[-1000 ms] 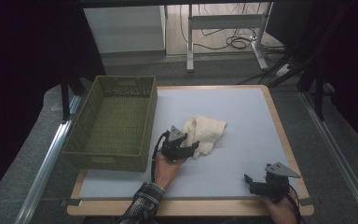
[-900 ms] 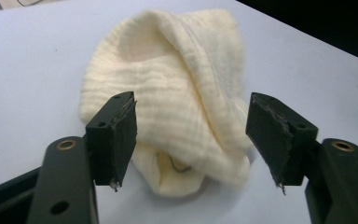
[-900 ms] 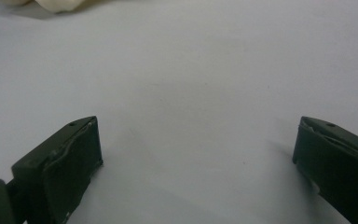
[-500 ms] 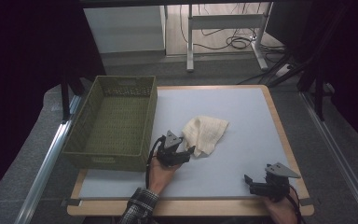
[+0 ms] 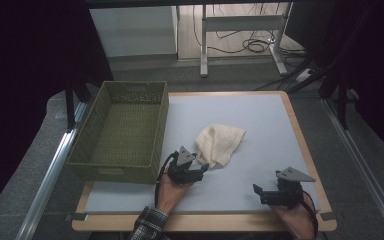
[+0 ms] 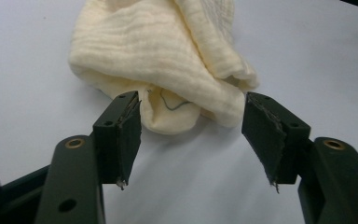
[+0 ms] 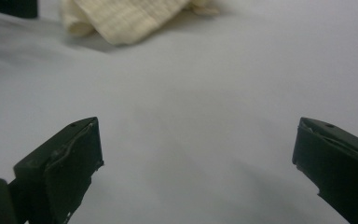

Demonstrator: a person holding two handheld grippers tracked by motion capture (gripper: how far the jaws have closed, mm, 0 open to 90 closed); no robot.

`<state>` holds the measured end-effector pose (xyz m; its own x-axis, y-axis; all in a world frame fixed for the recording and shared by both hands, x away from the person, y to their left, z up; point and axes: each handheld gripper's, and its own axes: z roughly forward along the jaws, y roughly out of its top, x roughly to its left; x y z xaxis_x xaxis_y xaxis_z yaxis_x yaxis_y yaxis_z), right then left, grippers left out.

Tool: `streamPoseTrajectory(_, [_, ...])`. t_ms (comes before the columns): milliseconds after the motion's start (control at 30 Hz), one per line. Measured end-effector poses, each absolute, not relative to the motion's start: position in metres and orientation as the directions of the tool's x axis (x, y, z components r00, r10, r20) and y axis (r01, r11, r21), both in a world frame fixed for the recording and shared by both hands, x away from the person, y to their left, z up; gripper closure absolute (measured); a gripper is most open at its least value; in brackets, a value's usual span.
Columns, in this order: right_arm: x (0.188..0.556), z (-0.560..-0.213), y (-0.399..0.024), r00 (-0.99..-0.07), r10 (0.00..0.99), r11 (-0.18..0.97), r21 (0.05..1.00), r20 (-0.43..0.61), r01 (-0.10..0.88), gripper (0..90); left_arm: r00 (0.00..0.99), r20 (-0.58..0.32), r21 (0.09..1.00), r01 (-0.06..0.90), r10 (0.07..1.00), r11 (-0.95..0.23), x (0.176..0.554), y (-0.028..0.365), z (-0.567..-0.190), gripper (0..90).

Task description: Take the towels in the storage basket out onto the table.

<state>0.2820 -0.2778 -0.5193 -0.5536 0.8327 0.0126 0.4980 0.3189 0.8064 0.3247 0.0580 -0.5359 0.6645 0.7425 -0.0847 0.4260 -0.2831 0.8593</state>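
A crumpled cream cloth [image 5: 221,143] lies on the pale blue mat near the table's middle. My left gripper [image 5: 199,169] sits low at the cloth's near-left corner and points at it. In the left gripper view the cloth [image 6: 168,60] has its near fold reaching between the left gripper's [image 6: 191,135] fingertips. The pads stand apart and do not press it, and the jaws have just been opening a little. My right gripper [image 5: 258,193] hovers open near the front right edge with bare mat between its jaws [image 7: 196,154]. The cloth [image 7: 116,16] lies far ahead of it.
A green woven basket [image 5: 122,131] stands empty at the table's left, close beside the left hand. The wooden table rim [image 5: 300,130] frames the mat. Metal rails run along both sides, and a desk frame with cables stands beyond the far edge.
My left gripper has drawn back slightly toward the near edge, off the cloth's corner. The right gripper has lifted a little. The cloth stays in place.
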Motion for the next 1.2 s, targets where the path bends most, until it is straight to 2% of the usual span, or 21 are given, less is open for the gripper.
streamPoseTrajectory(100, [0.302,-0.513,-0.258,-0.59,0.807,0.332,0.81,0.022,0.484,2.5,0.672,-0.086,0.859,0.424,0.735,-0.287,0.324,0.053,-0.538,32.1])
streamPoseTrajectory(200, [0.309,-0.512,-0.249,-0.614,0.788,0.335,0.813,0.035,0.476,6.8,0.668,-0.062,0.855,0.419,0.741,-0.307,0.325,0.048,-0.537,26.8])
streamPoseTrajectory(233, [0.318,-0.511,-0.235,-0.657,0.752,0.351,0.813,0.051,0.464,9.4,0.665,-0.054,0.856,0.415,0.744,-0.309,0.327,0.046,-0.537,25.0])
streamPoseTrajectory(333, [0.327,-0.512,-0.215,-0.696,0.717,0.381,0.813,0.041,0.44,15.1,0.652,-0.049,0.846,0.43,0.757,-0.316,0.333,0.043,-0.537,21.4])
streamPoseTrajectory(533, [0.346,-0.515,-0.185,-0.723,0.691,0.444,0.798,-0.015,0.408,21.8,0.639,-0.015,0.824,0.443,0.769,-0.352,0.343,0.037,-0.537,21.7])
streamPoseTrajectory(600, [0.358,-0.52,-0.171,-0.74,0.668,0.511,0.768,-0.073,0.386,29.1,0.64,-0.013,0.821,0.445,0.769,-0.357,0.346,0.036,-0.537,27.3])
streamPoseTrajectory(667, [0.364,-0.525,-0.165,-0.745,0.655,0.559,0.745,-0.126,0.365,38.9,0.644,-0.006,0.818,0.443,0.765,-0.367,0.348,0.037,-0.537,36.8])
streamPoseTrajectory(733, [0.367,-0.528,-0.162,-0.742,0.651,0.589,0.723,-0.159,0.361,56.1,0.648,-0.01,0.81,0.452,0.761,-0.374,0.351,0.036,-0.538,47.5])
streamPoseTrajectory(800, [0.37,-0.528,-0.162,-0.737,0.659,0.584,0.719,-0.15,0.376,74.0,0.652,0.014,0.807,0.44,0.758,-0.394,0.352,0.036,-0.538,61.0])
streamPoseTrajectory(833, [0.37,-0.528,-0.162,-0.737,0.659,0.584,0.719,-0.15,0.376,74.0,0.652,0.014,0.807,0.44,0.758,-0.394,0.352,0.036,-0.538,68.0])
streamPoseTrajectory(867, [0.369,-0.525,-0.167,-0.729,0.669,0.571,0.729,-0.146,0.377,83.8,0.642,0.014,0.827,0.423,0.766,-0.37,0.35,0.038,-0.537,73.2])
streamPoseTrajectory(967, [0.364,-0.516,-0.182,-0.714,0.683,0.553,0.745,-0.151,0.372,86.0,0.623,0.014,0.843,0.413,0.782,-0.345,0.347,0.043,-0.536,78.8])
streamPoseTrajectory(1200, [0.35,-0.48,-0.23,-0.65,0.739,0.501,0.789,-0.176,0.356,86.2,0.602,-0.038,0.862,0.423,0.798,-0.278,0.346,0.058,-0.524,79.4])
